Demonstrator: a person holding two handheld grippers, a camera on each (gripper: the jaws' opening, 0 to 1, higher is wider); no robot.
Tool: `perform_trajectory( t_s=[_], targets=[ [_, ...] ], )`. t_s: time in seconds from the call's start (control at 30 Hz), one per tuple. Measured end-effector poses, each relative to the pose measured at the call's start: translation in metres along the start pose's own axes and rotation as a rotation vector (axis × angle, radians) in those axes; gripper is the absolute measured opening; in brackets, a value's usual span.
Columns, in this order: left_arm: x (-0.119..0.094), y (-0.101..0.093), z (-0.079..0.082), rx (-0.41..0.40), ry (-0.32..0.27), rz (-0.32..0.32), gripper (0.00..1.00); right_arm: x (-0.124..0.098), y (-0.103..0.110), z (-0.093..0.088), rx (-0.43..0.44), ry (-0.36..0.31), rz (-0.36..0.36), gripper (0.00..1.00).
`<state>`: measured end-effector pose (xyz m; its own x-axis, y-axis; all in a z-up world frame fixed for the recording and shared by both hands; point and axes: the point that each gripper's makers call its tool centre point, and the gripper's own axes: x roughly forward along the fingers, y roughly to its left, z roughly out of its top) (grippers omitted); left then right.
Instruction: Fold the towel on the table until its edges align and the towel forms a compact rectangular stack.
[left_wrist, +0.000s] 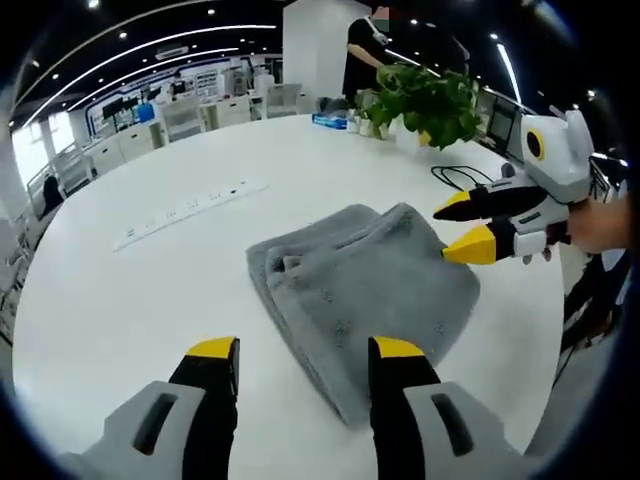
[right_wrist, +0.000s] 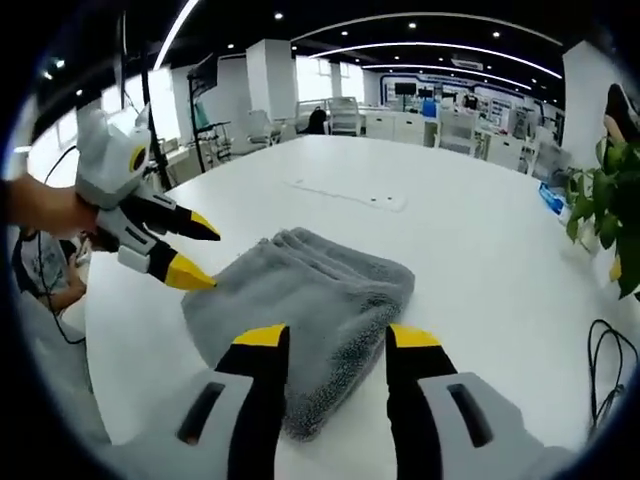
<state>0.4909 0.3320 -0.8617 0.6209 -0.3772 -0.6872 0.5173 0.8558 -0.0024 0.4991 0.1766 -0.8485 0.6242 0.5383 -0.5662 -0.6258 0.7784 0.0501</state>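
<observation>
Yellow-tipped jaws of the left gripper (left_wrist: 303, 352) are held apart over bare table (left_wrist: 120, 300), just short of the grey towel (left_wrist: 365, 285), whose folded bulk lies ahead and slightly right. Opposite, the right gripper (left_wrist: 468, 228) is spread open at the far edge, judged nearer for the next fold.

I see my left gripper (left_wrist: 302, 352) with jaws apart above the white table (left_wrist: 100, 310). The folded grey towel (left_wrist: 365, 290) lies ahead; the right gripper (left_wrist: 462, 228), jaws parted, touches its far edge.
</observation>
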Motion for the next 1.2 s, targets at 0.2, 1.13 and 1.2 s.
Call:
perform_trajectory(
  t_s=[0.2, 1.13, 1.2],
  targets=[
    [-0.015, -0.009, 0.003, 0.018, -0.035, -0.008, 0.65, -0.011, 0.014, -0.002, -0.032, -0.008, 0.02, 0.51],
    [-0.083, -0.049, -0.004, 0.099, -0.139, 0.039, 0.92, -0.075, 0.046, -0.02, 0.01, -0.078, 0.003, 0.81],
    [-0.088, -0.05, -0.006, 0.098, -0.143, 0.045, 0.92, -0.079, 0.048, -0.02, 0.015, -0.086, 0.006, 0.81]
  ],
)
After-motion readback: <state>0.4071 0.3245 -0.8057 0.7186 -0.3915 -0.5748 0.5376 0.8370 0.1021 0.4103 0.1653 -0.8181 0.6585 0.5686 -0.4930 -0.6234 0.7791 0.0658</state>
